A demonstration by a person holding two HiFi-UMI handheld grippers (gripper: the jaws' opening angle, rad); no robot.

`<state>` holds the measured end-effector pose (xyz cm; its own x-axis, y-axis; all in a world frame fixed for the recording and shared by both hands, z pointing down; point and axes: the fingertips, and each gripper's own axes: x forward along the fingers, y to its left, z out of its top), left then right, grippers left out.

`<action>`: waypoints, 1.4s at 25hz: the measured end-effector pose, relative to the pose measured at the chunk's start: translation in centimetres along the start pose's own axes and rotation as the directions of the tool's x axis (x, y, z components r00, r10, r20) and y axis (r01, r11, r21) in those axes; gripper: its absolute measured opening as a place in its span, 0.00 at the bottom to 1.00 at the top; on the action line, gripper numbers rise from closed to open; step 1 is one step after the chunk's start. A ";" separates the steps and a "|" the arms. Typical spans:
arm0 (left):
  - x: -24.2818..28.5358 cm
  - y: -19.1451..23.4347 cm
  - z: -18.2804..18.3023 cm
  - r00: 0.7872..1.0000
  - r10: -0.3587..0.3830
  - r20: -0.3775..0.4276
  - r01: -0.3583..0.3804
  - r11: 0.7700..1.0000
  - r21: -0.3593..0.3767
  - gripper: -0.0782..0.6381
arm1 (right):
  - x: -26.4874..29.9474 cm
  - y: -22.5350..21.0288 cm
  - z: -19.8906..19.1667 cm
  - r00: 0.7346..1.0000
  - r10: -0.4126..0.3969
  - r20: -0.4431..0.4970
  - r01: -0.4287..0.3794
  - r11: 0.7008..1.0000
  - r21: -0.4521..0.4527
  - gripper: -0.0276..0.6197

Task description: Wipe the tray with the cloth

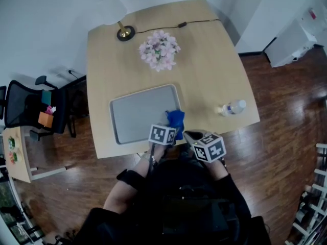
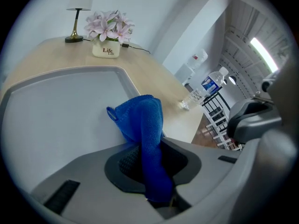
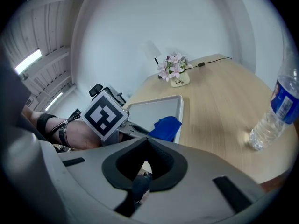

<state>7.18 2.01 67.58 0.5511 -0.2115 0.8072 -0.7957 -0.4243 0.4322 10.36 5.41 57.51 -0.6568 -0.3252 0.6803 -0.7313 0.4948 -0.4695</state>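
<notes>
A pale wooden table point(image 1: 214, 65) was seen from above. At far left, off the table, a black chair point(image 1: 30, 108) was placed. On the table's far edge a lamp point(image 1: 124, 32) was set, with a pot of pink flowers point(image 1: 159, 50) just to its right. Nearer the person, a grey tray point(image 1: 133, 116) was laid flat, most of its surface bare. At the tray's near right corner a blue cloth point(image 1: 176, 119) was bunched by the rim; whether it was pressed onto the surface could not be told. The cloth was clamped in the left gripper point(image 2: 148, 169), whose jaws were clenched on a narrow fold while the rest spilled forward over the tray. Just to the right, the right gripper point(image 3: 146, 141) was held by the near table edge, jaws closed together on nothing, touching neither tray nor cloth. Further right, well apart from the tray, a water bottle point(image 1: 232, 107) was stood. Several slips could be expected. As only a thin fold was pinched, the cloth might be dragged out of the jaws by friction. As the tray was left unsteadied, it might be pushed across the smooth table by a firm stroke. With the bunch so near the rim, it might be swept over the edge.
</notes>
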 end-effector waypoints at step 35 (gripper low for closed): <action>-26.3 28.7 -9.8 0.914 0.351 0.203 -0.319 0.932 -0.172 0.24 | 11.6 12.7 6.2 0.999 -0.016 -0.038 0.012 0.994 -0.105 0.04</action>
<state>-32.59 3.98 62.71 0.2756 -0.5212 0.8077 -0.9608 -0.1762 0.2141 -7.71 2.92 55.98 -0.6375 -0.3022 0.7087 -0.7157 0.5726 -0.3997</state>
